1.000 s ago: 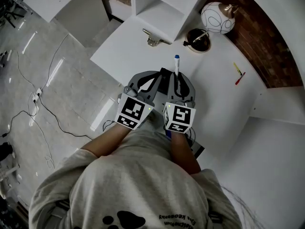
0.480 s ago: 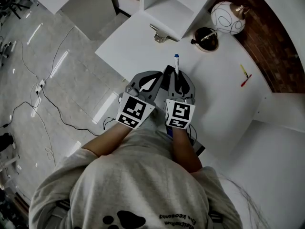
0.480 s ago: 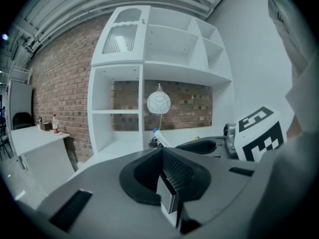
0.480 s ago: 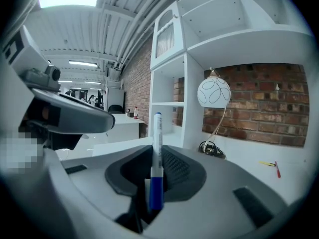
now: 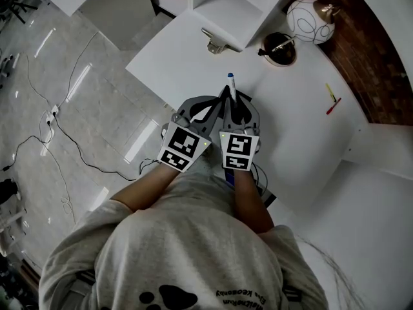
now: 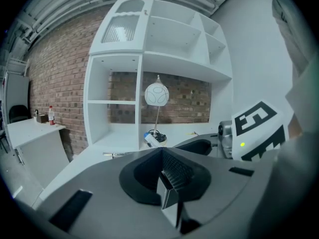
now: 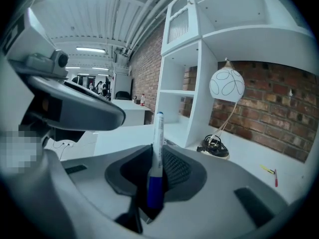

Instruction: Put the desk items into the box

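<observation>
Two grippers sit side by side in the head view, low over the white desk (image 5: 290, 128) just in front of the person. The left gripper (image 5: 213, 108) carries nothing, and a blue marker (image 5: 231, 84) sticks out past the tips of the right gripper (image 5: 236, 106), its blue end pointing toward the shelf unit (image 5: 226, 11). Farther back on the desk lie a metal clip (image 5: 214, 42) and a coiled cable (image 5: 279, 49) at the foot of a globe lamp (image 5: 311, 11). Well apart to the right are a yellow and a red pen (image 5: 332, 99). In the left gripper view, the left gripper (image 6: 167, 182) has its jaws pressed together with nothing between them. The globe lamp (image 6: 156, 94) stands ahead against the brick wall (image 6: 50, 83), and the right gripper's tagged cube fills the right edge. In the right gripper view, the right gripper (image 7: 155, 185) is clamped narrowly on the blue marker (image 7: 157, 158), which stands nearly upright between the pads. The marker is dark blue at the bottom and white above, with a blue tip. Beyond it on the desk are the globe lamp (image 7: 227, 85), the coiled cable (image 7: 214, 146) and the two pens (image 7: 271, 172), and the left gripper (image 7: 75, 108) looms at the left.
</observation>
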Tool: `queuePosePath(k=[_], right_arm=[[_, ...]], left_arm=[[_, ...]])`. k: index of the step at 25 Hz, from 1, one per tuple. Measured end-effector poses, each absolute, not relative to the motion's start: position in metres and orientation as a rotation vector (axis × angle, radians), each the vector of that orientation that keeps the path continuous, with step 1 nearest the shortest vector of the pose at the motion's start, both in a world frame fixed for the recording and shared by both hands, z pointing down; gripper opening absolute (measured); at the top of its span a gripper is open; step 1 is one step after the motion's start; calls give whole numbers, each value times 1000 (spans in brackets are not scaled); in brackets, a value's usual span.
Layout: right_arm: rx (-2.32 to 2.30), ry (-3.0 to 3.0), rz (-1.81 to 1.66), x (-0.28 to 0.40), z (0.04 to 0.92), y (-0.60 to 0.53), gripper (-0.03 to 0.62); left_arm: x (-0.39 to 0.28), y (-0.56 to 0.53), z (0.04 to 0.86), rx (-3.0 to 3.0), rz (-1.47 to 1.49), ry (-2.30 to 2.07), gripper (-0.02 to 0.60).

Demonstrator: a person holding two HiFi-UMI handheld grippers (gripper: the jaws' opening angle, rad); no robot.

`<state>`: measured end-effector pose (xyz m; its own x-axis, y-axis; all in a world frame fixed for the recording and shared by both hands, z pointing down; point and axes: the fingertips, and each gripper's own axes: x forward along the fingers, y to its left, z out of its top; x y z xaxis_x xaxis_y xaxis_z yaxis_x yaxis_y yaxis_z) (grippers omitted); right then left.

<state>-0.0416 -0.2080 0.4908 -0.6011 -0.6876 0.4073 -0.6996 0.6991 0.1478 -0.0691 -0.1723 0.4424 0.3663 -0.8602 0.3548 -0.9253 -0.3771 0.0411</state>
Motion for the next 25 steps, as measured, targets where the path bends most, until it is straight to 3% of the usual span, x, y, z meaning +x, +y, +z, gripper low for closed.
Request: queuePosePath(k=[8, 19, 25], right_arm=[[956, -2403, 102, -46, 501, -206, 117], [1104, -2450, 148, -34, 474, -209, 120], [1219, -2516, 84, -29, 436, -210, 49]], left_arm=[[-64, -176, 456, 2367, 440, -1546, 6], [-66, -180, 449, 2380, 423, -1559, 6], [-68, -184, 426, 2427, 392, -1592, 6]])
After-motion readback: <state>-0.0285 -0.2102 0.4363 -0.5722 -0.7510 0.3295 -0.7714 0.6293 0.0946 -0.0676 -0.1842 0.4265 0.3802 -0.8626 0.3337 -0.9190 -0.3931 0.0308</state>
